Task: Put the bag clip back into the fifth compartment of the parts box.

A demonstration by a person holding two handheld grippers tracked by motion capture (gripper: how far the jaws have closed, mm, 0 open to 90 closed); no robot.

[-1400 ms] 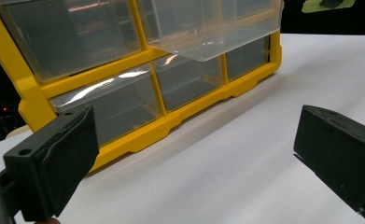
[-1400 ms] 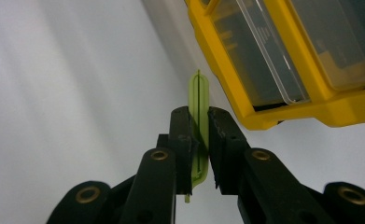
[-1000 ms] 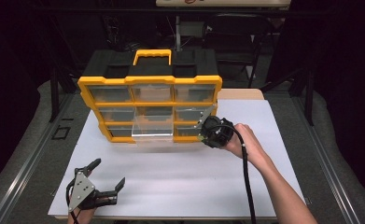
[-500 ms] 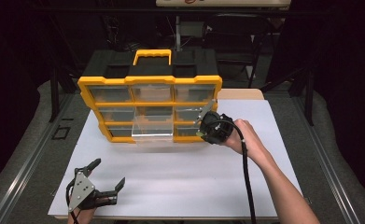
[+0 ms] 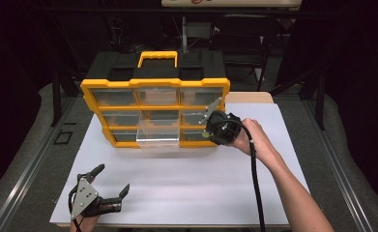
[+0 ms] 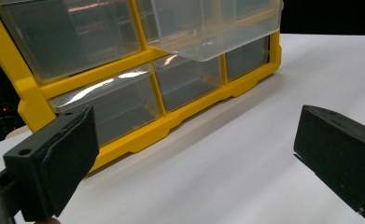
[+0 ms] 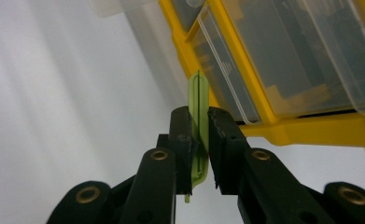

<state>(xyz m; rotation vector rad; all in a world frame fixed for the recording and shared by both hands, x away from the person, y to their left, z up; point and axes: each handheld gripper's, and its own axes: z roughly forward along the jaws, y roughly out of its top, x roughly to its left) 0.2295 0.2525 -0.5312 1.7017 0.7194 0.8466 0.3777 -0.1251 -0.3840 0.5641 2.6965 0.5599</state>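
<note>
At the organizer's 4 o'clock corner, my right gripper has its fingers clamped on a thin green piece, apparently not yet stowed, while my left gripper, fingers apart, idles at the surface's 7 o'clock.

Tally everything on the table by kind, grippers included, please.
Yellow drawer organizer: 1
Clear drawer pulled out: 1
Thin green plastic piece, clamped in the right gripper: 1
Grippers, counting the open left gripper: 2
Total: 5

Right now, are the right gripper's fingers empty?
No, the right gripper is pinching a thin green piece between its fingers.
</note>
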